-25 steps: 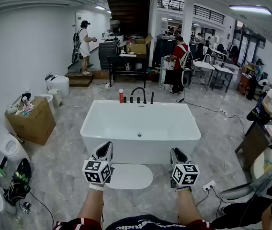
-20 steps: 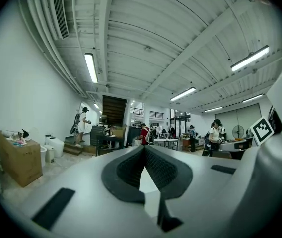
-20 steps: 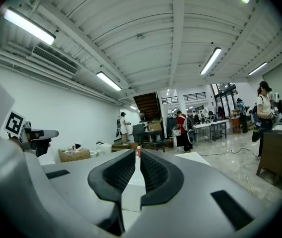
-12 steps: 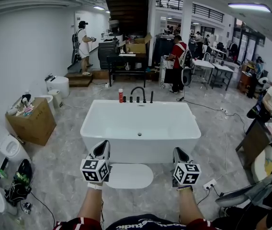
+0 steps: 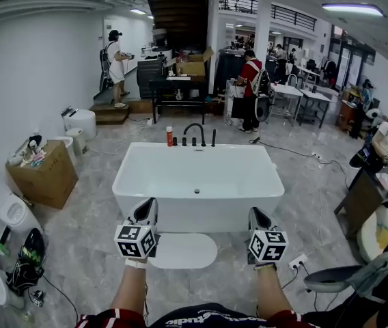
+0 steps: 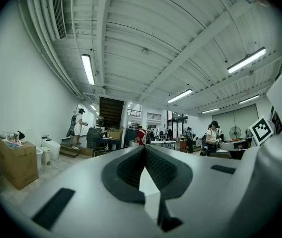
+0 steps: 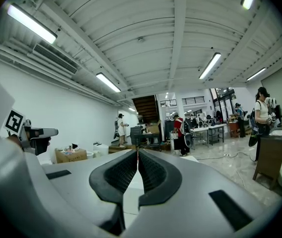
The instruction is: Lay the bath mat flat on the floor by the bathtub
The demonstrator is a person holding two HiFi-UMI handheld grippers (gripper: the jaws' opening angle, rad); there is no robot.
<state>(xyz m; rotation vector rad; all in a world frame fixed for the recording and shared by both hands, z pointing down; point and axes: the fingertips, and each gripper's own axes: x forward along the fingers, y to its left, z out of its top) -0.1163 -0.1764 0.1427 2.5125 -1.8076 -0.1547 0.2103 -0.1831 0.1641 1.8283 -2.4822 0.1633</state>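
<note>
Right gripper point(image 5: 257, 217) jaws have just closed together, empty; left gripper point(image 5: 147, 209) jaws meet, empty. Mat point(image 5: 180, 250) stays flat before tub point(image 5: 197, 183).

A white oval bath mat point(image 5: 184, 250) is laid flat on the grey marbled tile floor point(image 5: 88, 241), just before the near wall of a white rectangular freestanding bathtub point(image 5: 197, 183). A black arched tap point(image 5: 195, 134) is set at the far rim — a red bottle point(image 5: 169, 137) just left of it. A brown cardboard box point(image 5: 44, 176) is placed well left of the tub.

No readable text anywhere; white print on shirt point(image 5: 201, 318) cut off (illegible).
</note>
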